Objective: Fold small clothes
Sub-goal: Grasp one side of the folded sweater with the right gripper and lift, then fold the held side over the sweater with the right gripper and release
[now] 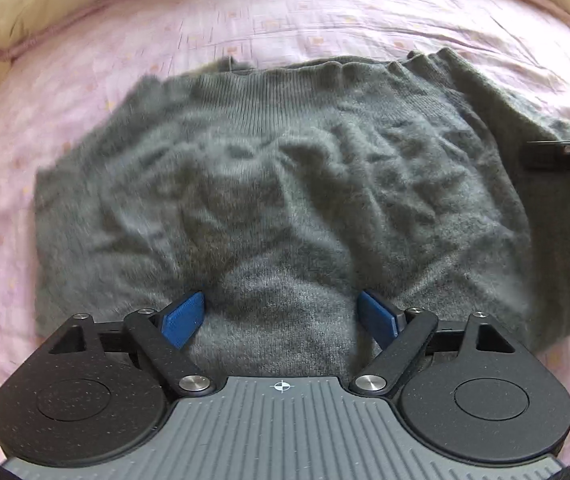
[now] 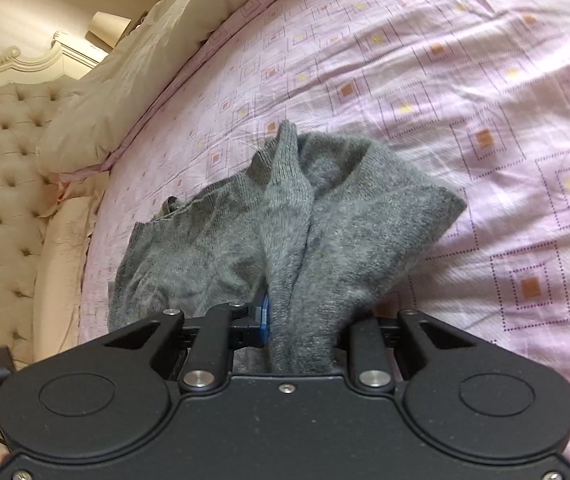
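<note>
My left gripper (image 1: 281, 316) sits spread over the sweater (image 1: 285, 184), my right gripper (image 2: 305, 320) pinching its bunched edge ahead.

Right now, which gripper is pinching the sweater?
The right gripper: gray sweater bunches between its jaws. The left gripper gapes open, holding nothing.

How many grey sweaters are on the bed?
1. The grey sweater lies on the pink bedspread; the right gripper pinches one edge, the left gripper is open over it.
</note>
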A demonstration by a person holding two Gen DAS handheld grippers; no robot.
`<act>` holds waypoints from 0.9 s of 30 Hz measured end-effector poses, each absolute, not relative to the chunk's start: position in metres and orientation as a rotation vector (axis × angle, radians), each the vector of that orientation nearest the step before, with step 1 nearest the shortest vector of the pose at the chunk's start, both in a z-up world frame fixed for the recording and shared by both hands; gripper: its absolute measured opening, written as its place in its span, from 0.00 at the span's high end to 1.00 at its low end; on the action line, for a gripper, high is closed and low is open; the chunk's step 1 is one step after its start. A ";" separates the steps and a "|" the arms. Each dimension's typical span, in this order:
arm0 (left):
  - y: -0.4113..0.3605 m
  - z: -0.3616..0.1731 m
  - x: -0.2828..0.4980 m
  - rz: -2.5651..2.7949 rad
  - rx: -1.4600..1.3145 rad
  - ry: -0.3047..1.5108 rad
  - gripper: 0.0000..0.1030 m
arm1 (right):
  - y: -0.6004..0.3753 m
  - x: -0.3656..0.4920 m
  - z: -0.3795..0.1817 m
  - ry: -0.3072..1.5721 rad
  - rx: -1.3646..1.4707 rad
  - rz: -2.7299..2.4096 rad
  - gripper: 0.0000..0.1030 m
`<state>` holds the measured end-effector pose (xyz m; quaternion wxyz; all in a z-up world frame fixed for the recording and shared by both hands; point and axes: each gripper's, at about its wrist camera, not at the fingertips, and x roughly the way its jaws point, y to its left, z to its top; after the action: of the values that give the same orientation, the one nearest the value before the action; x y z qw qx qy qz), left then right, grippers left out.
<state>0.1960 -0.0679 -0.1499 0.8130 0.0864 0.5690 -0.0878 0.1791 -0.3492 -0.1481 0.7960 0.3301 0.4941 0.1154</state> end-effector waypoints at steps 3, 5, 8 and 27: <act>-0.060 -0.146 0.204 -0.212 0.136 1.232 0.19 | -0.341 0.181 -0.136 1.059 0.675 0.219 0.71; -0.052 -0.138 0.206 -0.230 0.117 1.213 0.20 | -0.335 0.184 -0.129 1.062 0.649 0.208 0.72; -0.031 -0.122 0.200 -0.240 0.105 1.167 0.20 | -0.320 0.187 -0.118 1.070 0.613 0.185 0.75; 0.143 -0.107 0.155 -0.108 -0.063 1.167 0.20 | -0.090 0.251 -0.070 1.108 0.460 0.369 0.78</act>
<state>0.1550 0.1434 -0.1068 0.8327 -0.0296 0.5505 -0.0510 0.2512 -0.0896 -0.0702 0.8094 0.2151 0.5184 0.1728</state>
